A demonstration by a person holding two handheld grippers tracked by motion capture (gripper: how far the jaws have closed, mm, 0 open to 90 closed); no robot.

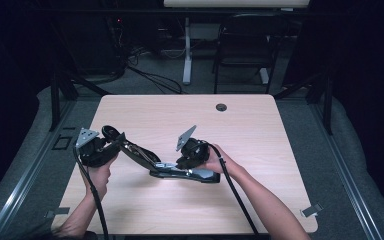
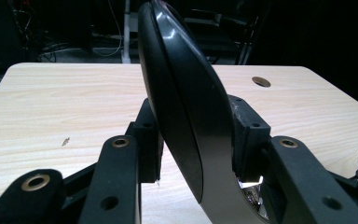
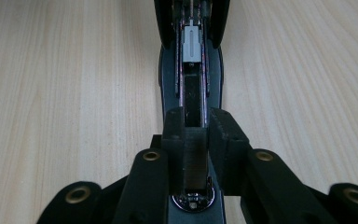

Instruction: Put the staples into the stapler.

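Observation:
A black stapler (image 1: 180,172) lies swung wide open on the wooden table (image 1: 240,130). Its base and metal staple channel (image 3: 193,93) rest flat on the table top, and its curved black top cover (image 2: 186,107) rises up to the left. My left gripper (image 1: 114,142) is shut on that raised cover, its pads (image 2: 147,135) pressing both sides. My right gripper (image 1: 187,162) points down over the base and is shut on the staple channel, whose grey pusher (image 3: 192,44) shows farther along. A hand holds each gripper.
A round cable hole (image 1: 221,107) sits near the table's far edge. Beyond the table stand a dark chair (image 1: 245,40) and a white desk leg (image 1: 187,50) with cables on the floor. Bare wood lies around the stapler.

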